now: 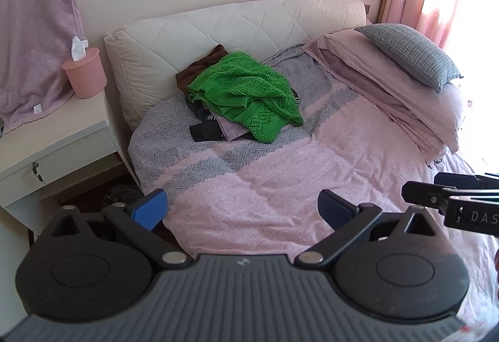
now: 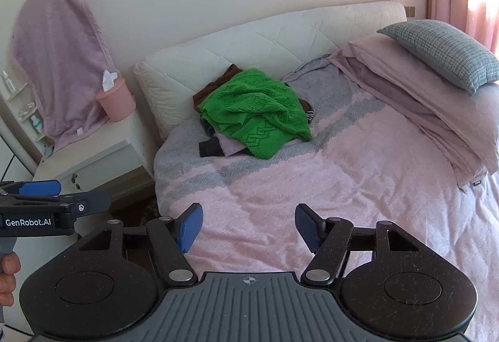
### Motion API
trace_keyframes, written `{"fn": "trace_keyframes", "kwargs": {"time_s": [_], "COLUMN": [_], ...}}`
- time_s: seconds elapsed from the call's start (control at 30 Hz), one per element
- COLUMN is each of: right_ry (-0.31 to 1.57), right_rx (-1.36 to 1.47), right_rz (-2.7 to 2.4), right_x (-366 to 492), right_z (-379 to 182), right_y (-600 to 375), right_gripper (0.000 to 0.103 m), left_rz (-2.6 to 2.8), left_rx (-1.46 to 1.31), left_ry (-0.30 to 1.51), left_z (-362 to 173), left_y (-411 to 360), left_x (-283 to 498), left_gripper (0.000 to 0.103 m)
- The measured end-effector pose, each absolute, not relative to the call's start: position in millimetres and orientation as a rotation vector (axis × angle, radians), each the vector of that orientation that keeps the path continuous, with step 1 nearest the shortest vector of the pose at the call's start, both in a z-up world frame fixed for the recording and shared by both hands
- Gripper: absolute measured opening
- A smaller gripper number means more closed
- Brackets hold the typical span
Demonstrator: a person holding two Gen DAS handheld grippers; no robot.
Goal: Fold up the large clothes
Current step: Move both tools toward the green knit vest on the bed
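A green knitted sweater lies crumpled on top of a heap of clothes at the head of the bed, over brown, dark and lilac garments. My left gripper stands open above the pink bedspread, well short of the heap, with nothing between its fingers. My right gripper is also open and empty, hovering over the near part of the bed. Each gripper shows at the edge of the other's view: the right gripper, the left gripper.
A pink and grey bedspread covers the bed, with a white quilted headboard behind. Folded pink bedding and a grey checked pillow are stacked at right. A white nightstand with a pink tissue holder stands at left.
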State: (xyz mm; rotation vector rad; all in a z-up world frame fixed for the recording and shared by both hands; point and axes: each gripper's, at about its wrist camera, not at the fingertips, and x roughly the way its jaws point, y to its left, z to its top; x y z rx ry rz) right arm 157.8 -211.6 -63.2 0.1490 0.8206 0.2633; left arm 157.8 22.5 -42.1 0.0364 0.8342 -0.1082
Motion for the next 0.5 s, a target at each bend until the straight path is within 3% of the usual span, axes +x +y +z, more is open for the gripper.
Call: {"fn": "trace_keyframes", "kwargs": {"time_s": [0.5], "right_ry": [0.854], "right_rx": [0.184], "right_rz": [0.176], "right_x": [280.2], "right_z": [-75.4], "right_y": [-164.2], "right_gripper": [0.063], "left_rz": [-0.178], "left_rx": [0.072], "left_ry": [0.886], "left_z": [-57.2], "left_y": [67.0], "left_x": [298.6], "left_gripper": [0.101]}}
